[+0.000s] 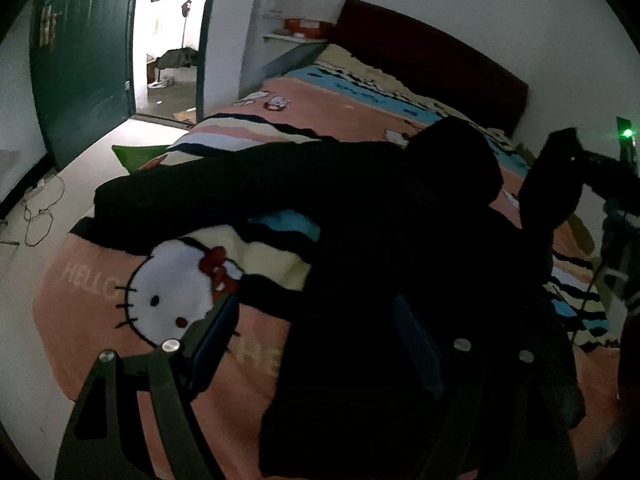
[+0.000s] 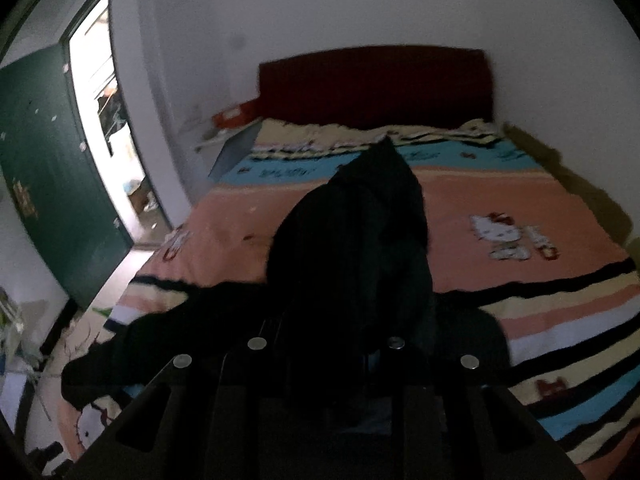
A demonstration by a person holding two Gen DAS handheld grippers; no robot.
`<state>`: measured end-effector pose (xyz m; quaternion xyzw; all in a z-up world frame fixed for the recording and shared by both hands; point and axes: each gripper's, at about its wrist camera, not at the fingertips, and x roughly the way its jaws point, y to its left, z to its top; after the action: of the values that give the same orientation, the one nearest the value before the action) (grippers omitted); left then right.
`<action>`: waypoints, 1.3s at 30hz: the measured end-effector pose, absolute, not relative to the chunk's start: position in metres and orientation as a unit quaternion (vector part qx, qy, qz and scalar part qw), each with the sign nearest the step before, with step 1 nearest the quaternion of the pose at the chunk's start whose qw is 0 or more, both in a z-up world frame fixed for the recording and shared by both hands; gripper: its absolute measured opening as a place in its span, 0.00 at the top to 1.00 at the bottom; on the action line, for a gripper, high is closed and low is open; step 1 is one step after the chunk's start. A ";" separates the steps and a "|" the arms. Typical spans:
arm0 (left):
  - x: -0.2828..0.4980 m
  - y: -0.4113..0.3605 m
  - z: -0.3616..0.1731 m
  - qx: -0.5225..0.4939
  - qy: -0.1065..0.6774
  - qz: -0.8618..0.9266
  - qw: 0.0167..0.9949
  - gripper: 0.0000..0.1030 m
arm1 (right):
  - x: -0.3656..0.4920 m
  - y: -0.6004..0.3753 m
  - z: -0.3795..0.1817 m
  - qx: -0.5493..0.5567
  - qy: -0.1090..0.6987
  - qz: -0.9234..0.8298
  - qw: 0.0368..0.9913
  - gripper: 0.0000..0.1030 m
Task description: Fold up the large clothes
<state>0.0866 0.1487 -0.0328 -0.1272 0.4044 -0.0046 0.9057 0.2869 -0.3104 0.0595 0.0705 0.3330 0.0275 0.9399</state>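
Note:
A large black hooded garment (image 1: 380,220) lies spread on the pink cartoon-cat blanket (image 1: 100,300) of the bed. One sleeve (image 1: 200,188) stretches left and the hood (image 1: 452,160) points toward the headboard. My left gripper (image 1: 316,320) hovers open over the garment's lower left edge, one finger above the blanket and the other above the cloth. My right gripper (image 1: 576,156), at the far right, holds the other sleeve lifted. In the right wrist view, that black cloth (image 2: 352,240) rises between the narrowly set fingers of the right gripper (image 2: 328,340), which is shut on it.
A dark red headboard (image 2: 376,84) stands against the white wall. Left of the bed are a small shelf with an orange box (image 1: 302,26), an open green door (image 1: 80,60) and a bright doorway. Cables (image 1: 40,216) lie on the floor.

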 end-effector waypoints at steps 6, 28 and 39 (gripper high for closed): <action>0.091 0.163 -0.047 -0.135 0.409 0.004 0.903 0.24 | 0.302 -0.249 0.012 0.028 0.370 0.052 0.927 0.77; 0.090 0.158 -0.041 -0.127 0.423 0.011 0.897 0.24 | 0.280 -0.159 -0.088 -0.039 0.458 0.130 0.878 0.43; 0.078 0.087 0.003 -0.092 0.408 -0.007 0.908 0.24 | 0.201 -0.245 0.014 -0.043 0.388 0.120 0.913 0.39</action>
<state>0.0777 0.0869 0.0028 -0.0924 0.4079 -0.0069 0.9083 0.2009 -0.2449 0.0140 -0.0430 0.3880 0.1202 0.9128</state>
